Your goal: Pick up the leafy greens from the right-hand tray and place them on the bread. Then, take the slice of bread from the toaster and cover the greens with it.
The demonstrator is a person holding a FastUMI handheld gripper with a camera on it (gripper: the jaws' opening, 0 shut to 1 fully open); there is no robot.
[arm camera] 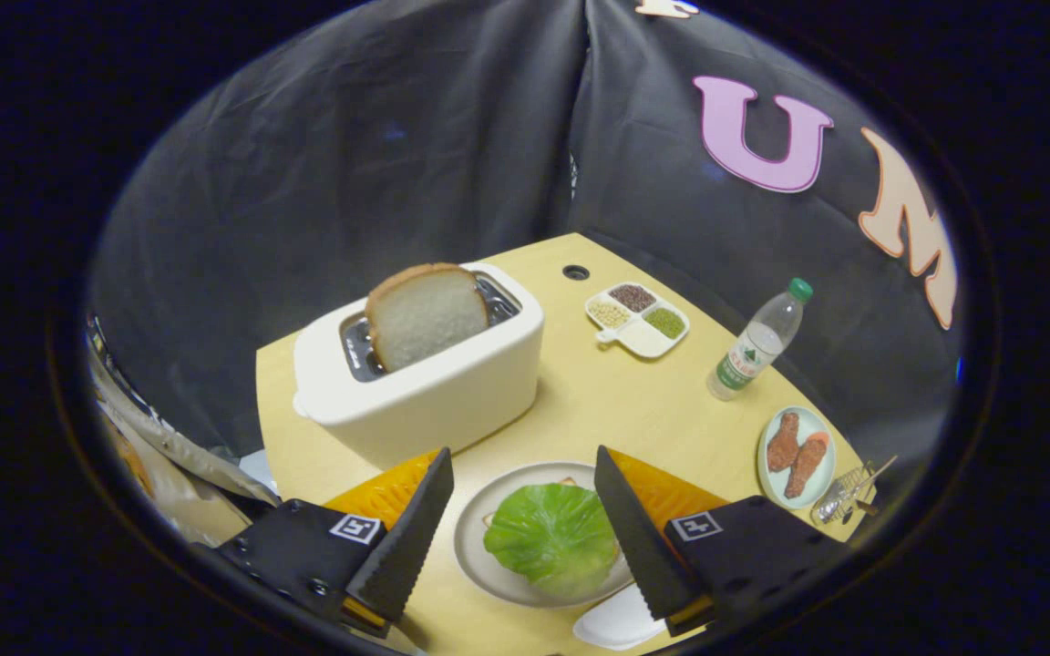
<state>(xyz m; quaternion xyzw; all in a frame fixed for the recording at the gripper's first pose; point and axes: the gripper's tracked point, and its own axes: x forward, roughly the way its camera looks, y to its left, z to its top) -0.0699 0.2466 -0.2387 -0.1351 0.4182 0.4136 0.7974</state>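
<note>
Gripper view: fingers spread, empty, over the leafy greens on the plate. Bread slice in the toaster looks light, soft, crushable; pinch its top edge gently.

Leafy greens hide most of the bread on the plate.

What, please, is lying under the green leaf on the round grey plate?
Under the green lettuce leaf on the round grey plate, tan bread corners peek out; the rest of the slice is covered. The open gripper fingers flank the leaf without touching it.
</note>
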